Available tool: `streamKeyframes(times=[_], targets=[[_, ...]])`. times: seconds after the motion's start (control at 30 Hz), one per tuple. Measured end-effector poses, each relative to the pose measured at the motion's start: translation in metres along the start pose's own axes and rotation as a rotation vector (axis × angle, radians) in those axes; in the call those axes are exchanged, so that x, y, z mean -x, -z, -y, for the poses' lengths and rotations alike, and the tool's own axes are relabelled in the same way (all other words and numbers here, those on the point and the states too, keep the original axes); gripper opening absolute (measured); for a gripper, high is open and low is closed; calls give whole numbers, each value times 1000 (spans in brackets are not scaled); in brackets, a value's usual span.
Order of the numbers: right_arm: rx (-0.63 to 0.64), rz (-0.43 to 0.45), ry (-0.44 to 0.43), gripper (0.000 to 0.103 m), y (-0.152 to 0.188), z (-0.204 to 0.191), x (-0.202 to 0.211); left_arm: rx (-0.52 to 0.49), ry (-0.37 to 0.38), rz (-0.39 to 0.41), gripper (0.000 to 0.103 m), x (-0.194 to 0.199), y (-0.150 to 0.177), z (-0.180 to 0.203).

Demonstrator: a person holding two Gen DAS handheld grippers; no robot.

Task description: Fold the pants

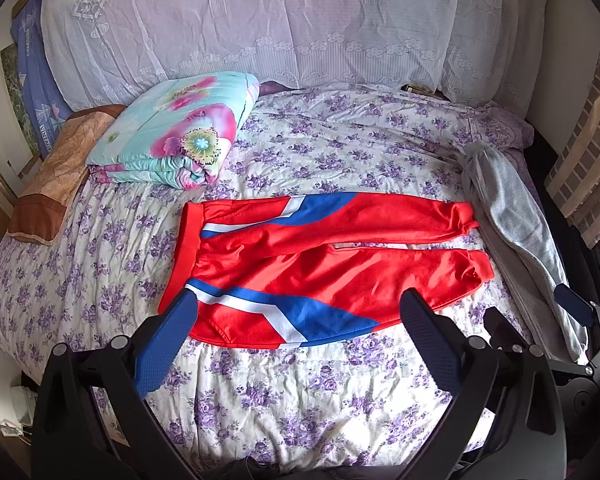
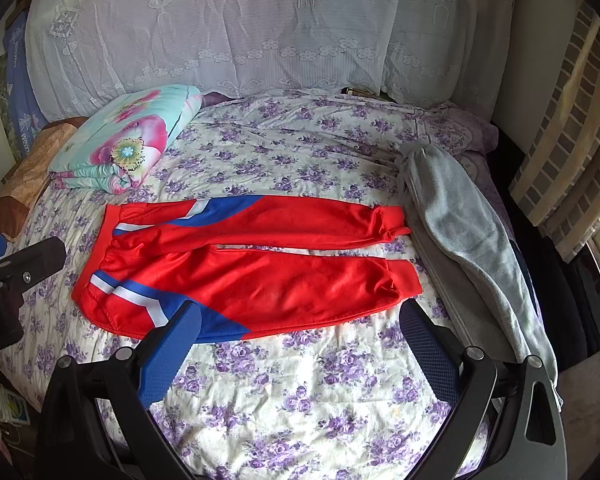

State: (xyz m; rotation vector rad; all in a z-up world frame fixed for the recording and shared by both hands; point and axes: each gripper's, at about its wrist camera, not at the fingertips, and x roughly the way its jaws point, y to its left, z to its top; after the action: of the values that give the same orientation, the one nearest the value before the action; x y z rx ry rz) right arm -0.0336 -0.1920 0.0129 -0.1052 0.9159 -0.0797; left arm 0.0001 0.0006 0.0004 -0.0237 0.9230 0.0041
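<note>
Red pants [image 1: 324, 264] lay flat mid-frame on the bed [image 1: 300, 400]; both grippers, left [image 1: 300, 312] and right [image 2: 300, 320], hovered with fingers spread, holding nothing.

The left tongs [image 1: 298, 304] and right tongs [image 2: 300, 314] look alike: black angular linkage arms with round silver pivot screws, carrying blue fingers [image 1: 166, 344] with finely gridded pads.

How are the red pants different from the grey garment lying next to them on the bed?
The red pants are shiny, with blue and white stripes; the grey garment is plain and fuzzy. The red pants lie spread flat, both legs side by side; the grey garment is bunched into one long roll. The red pants lie across the floral bedsheet; the grey garment runs along its right edge. Neither is held.
</note>
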Motion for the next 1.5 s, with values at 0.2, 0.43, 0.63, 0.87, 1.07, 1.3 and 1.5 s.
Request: streamKeyframes(times=[0.2, 0.43, 0.63, 0.87, 1.07, 1.3, 1.5], targets=[[1, 0, 1, 99, 0, 0, 0, -3, 2, 2, 98, 0, 0, 0], [2, 1, 1, 99, 0, -1, 1, -3, 0, 4, 98, 0, 0, 0], [4, 1, 1, 99, 1, -1, 2, 2, 0, 3, 98, 0, 0, -1], [2, 2, 2, 99, 1, -2, 3, -4, 2, 2, 98, 0, 0, 0], [3, 2, 3, 99, 1, -2, 3, -3, 2, 1, 98, 0, 0, 0], [5, 2, 2, 99, 1, -3, 3, -2, 1, 2, 98, 0, 0, 0], [5, 3, 3, 99, 1, -3, 3, -2, 1, 2, 98, 0, 0, 0]])
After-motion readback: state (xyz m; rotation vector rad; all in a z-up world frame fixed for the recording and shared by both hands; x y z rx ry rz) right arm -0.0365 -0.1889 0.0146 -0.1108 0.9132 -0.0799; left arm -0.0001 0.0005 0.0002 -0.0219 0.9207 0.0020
